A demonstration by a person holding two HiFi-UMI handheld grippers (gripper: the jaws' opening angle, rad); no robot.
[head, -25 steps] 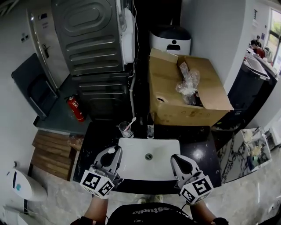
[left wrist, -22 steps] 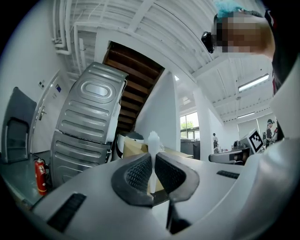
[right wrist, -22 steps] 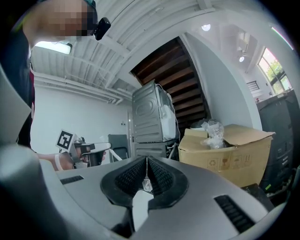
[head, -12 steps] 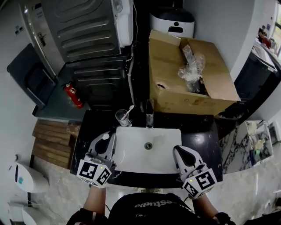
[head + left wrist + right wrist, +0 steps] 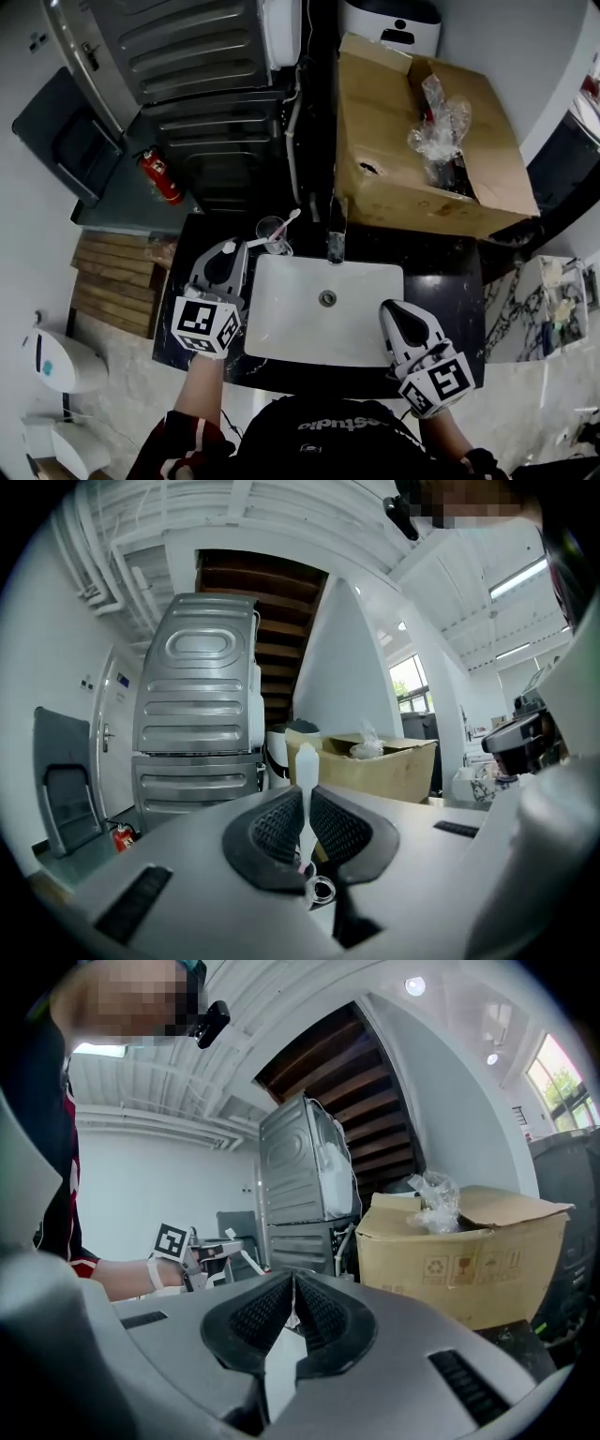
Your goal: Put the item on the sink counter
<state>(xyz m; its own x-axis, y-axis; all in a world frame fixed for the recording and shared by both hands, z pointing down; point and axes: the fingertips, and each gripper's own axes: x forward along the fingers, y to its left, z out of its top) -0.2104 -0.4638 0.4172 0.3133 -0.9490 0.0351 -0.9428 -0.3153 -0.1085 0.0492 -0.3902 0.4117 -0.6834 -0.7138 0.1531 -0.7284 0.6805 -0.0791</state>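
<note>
Here, left gripper (image 5: pixel 228 249) clamps a white item (image 5: pixel 305 771) over black counter (image 5: pixel 437 281); right gripper (image 5: pixel 395 308), jaws together.

The basin (image 5: pixel 323 314) sits in the counter (image 5: pixel 441 286), faucet (image 5: pixel 336 244) behind it. A cup (image 5: pixel 272 231) stands left of the faucet, a box (image 5: pixel 394 159) beyond.

The left tongs (image 5: pixel 232 247) and right tongs (image 5: pixel 390 307) are moulded grey, padded black and topped by black-and-white marker cubes (image 5: pixel 206 325); a black shirt (image 5: pixel 328 441) is worn.

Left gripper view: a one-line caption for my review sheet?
Left gripper shut on a slim white item, upright between its pads, facing a cardboard box.
</note>
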